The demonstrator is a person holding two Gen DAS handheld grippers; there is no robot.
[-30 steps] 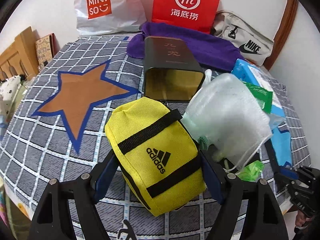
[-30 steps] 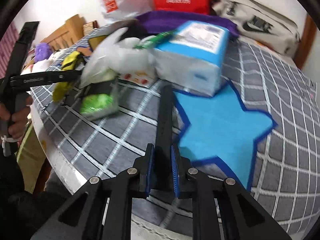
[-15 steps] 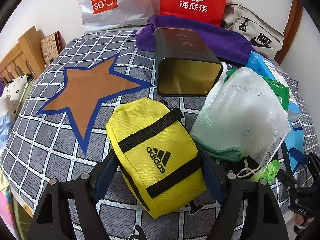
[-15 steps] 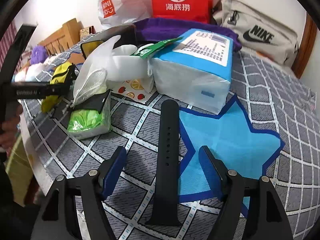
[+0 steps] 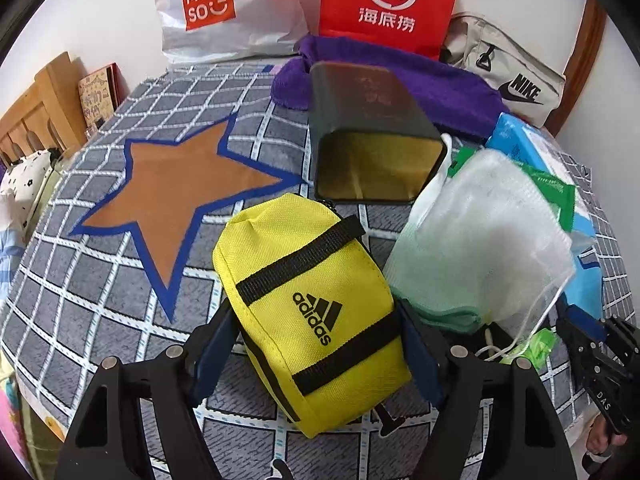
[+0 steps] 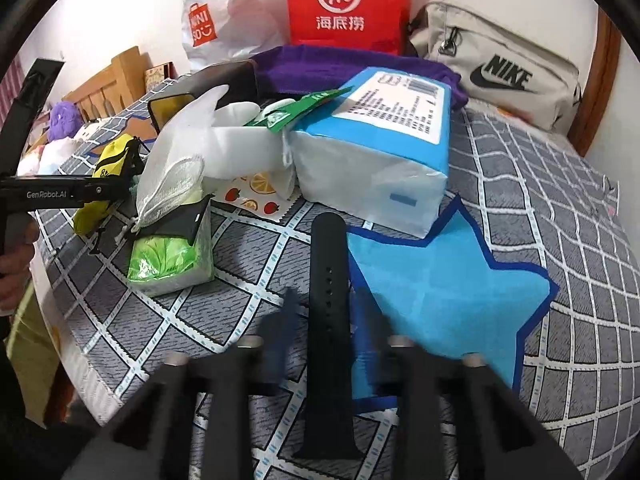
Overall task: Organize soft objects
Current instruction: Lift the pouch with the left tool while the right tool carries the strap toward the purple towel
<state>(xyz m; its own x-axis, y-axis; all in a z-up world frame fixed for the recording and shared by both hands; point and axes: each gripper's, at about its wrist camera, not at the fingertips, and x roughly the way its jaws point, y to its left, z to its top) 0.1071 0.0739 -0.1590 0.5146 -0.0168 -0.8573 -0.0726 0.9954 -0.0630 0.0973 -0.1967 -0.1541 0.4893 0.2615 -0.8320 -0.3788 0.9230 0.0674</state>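
Bed (image 5: pixel 100 280): we judge the grasping step in hand | yellow pouch (image 5: pixel 312 312) lies on it, our left tool (image 5: pixel 316 320) has just been closing and is clamped on its sides | black watch strap (image 6: pixel 330 280) lies flat between the fingers of our right tool (image 6: pixel 328 312), which have just been closing, blurred, still apart | next: we pinch the strap, then lift.

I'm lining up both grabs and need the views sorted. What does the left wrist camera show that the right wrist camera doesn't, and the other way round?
Left wrist only: a head-on look at the left gripper clamped on the yellow pouch, its jaws having just closed a little further.

Right wrist only: the black strap lying between the blurred fingers of the right gripper, whose jaws have just been closing, with contact unclear. It also shows the fruit-print sachet.

Both: the pouch, mesh bag, dark tin, purple towel, red bag and Nike bag.
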